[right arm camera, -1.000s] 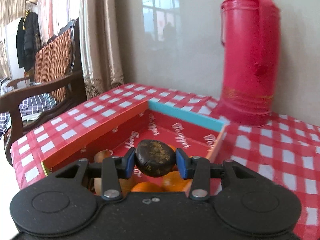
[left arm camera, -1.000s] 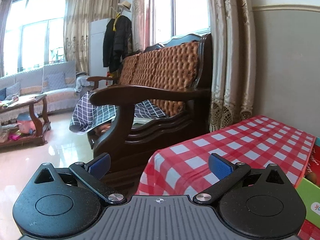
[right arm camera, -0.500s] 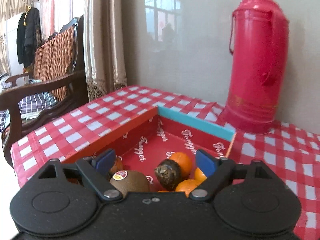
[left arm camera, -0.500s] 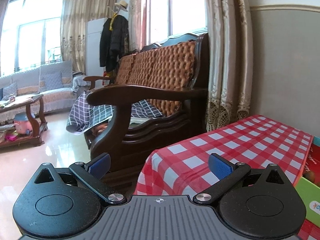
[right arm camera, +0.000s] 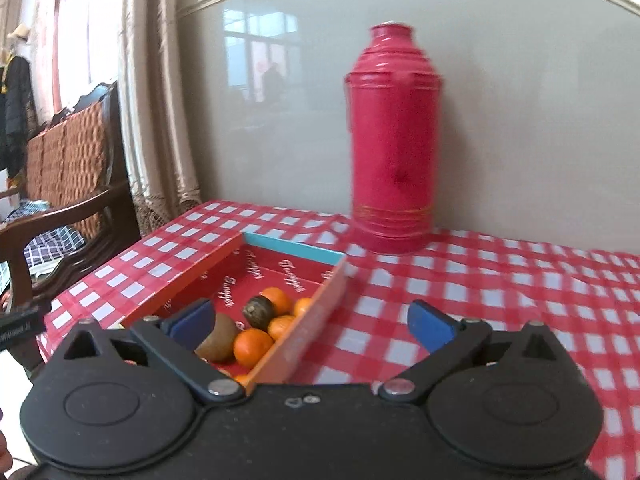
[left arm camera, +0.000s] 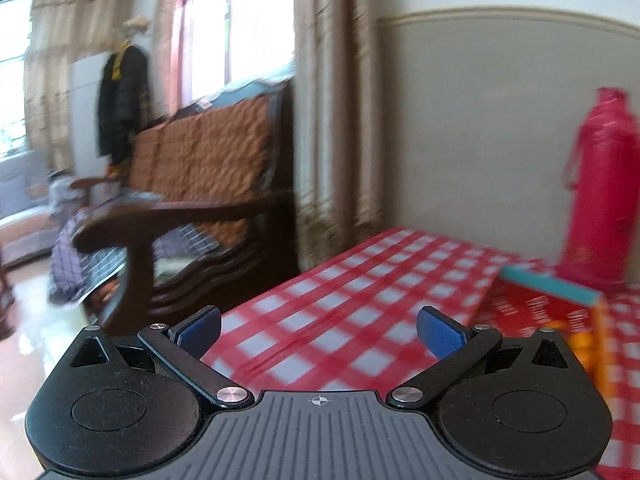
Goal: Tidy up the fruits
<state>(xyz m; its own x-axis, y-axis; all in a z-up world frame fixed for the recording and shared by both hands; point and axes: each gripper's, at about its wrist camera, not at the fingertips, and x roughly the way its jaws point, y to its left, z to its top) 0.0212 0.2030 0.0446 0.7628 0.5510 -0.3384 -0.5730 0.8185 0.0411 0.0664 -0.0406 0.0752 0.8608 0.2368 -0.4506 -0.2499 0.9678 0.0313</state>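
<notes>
A red cardboard box [right arm camera: 294, 246] with a teal far rim sits on the checked tablecloth. Inside lie several oranges [right arm camera: 252, 342], a dark round fruit [right arm camera: 259, 311] and a brown kiwi [right arm camera: 218, 338]. My right gripper [right arm camera: 310, 320] hovers above the box's right wall. Its jaws are opening wide and nothing is between them. In the left wrist view the box [left arm camera: 548, 282] shows at the right with oranges [left arm camera: 582, 338] inside. My left gripper [left arm camera: 319, 330] is open and empty over the tablecloth, left of the box.
A tall red thermos [right arm camera: 394, 152] stands against the wall behind the box, also seen in the left wrist view [left arm camera: 600, 184]. A dark wooden armchair [left arm camera: 192, 216] stands beyond the table's left edge. Checked tablecloth [right arm camera: 520, 288] stretches right of the box.
My right gripper opened and let go of the dark fruit, which now lies in the box; the gripper rose and drew back. The left gripper swung right, bringing box and thermos into view.
</notes>
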